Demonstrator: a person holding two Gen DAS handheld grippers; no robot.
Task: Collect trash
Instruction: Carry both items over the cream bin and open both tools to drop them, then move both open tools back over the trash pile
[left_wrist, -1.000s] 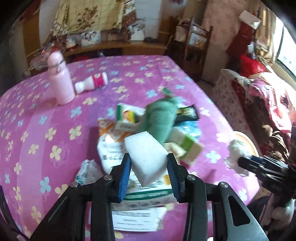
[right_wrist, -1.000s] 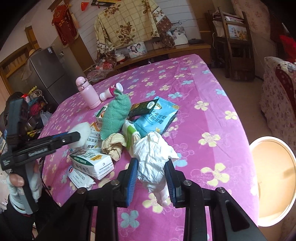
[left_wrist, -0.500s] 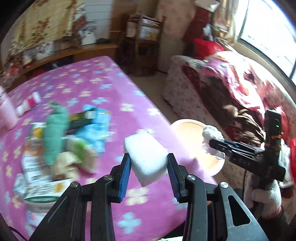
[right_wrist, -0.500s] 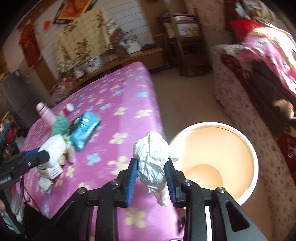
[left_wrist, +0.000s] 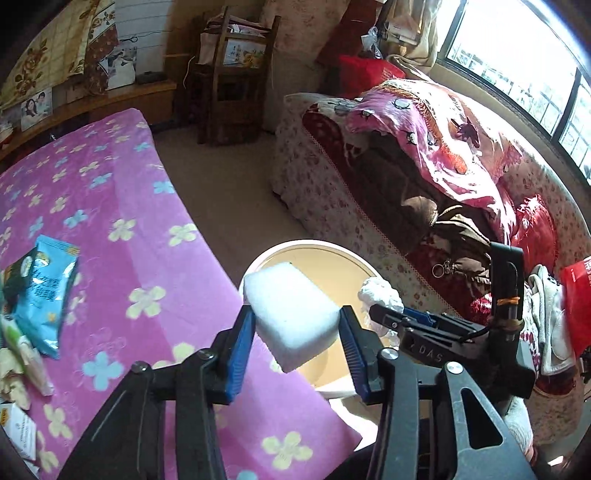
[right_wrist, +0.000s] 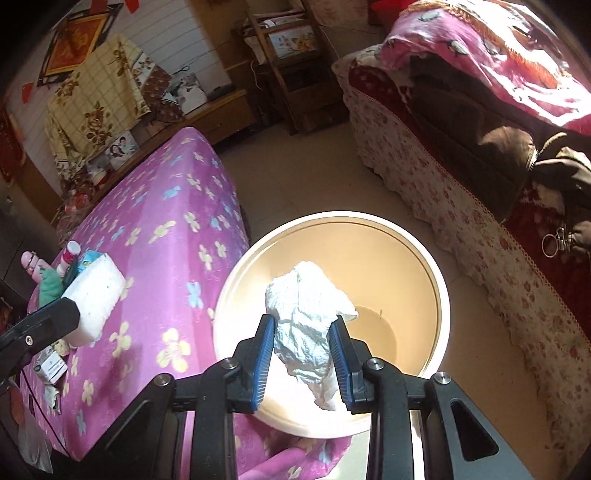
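Observation:
My left gripper (left_wrist: 295, 339) is shut on a white foam block (left_wrist: 291, 314) and holds it over the table's right edge, beside the round cream bin (left_wrist: 314, 254). My right gripper (right_wrist: 303, 354) is shut on a crumpled white tissue (right_wrist: 306, 321) and holds it above the bin's opening (right_wrist: 369, 266). The left gripper with the foam block (right_wrist: 96, 295) shows at the left of the right wrist view. The right gripper with the tissue (left_wrist: 380, 295) shows at the right of the left wrist view.
The bin stands on the floor between the table with the pink flowered cloth (left_wrist: 110, 229) and a floral sofa (left_wrist: 332, 192). A blue packet (left_wrist: 48, 288) and other trash lie at the table's left. A wooden chair (left_wrist: 236, 74) stands behind.
Both grippers swung right from the trash pile toward the bin, carrying their items. The tissue is now over the bin's opening; the foam block is at the table edge.

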